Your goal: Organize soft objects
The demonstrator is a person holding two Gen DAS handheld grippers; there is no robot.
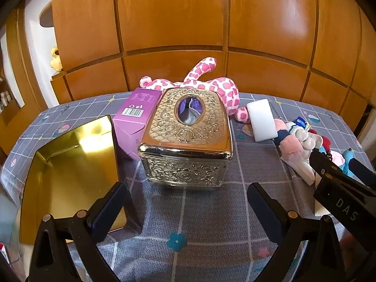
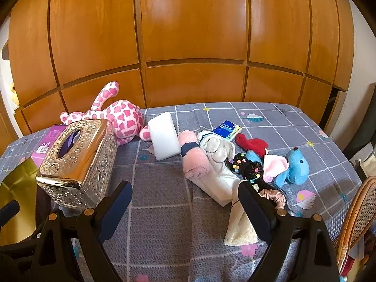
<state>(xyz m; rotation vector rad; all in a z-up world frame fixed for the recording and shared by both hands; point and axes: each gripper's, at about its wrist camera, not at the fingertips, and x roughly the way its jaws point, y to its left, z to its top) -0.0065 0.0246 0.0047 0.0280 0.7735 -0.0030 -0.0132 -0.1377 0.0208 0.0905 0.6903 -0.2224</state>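
Pink-spotted plush (image 2: 117, 117), gold embossed tissue box (image 1: 188, 136), grey checked tablecloth (image 2: 164, 211)

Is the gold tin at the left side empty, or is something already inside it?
Empty, as far as visible. The gold tin shows only its bare shiny floor and walls; its near corner is hidden behind the left hand-held gripper.

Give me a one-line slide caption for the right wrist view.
Open right gripper hovers over a grey checked tablecloth, facing a pile of soft toys beside an ornate tissue box.
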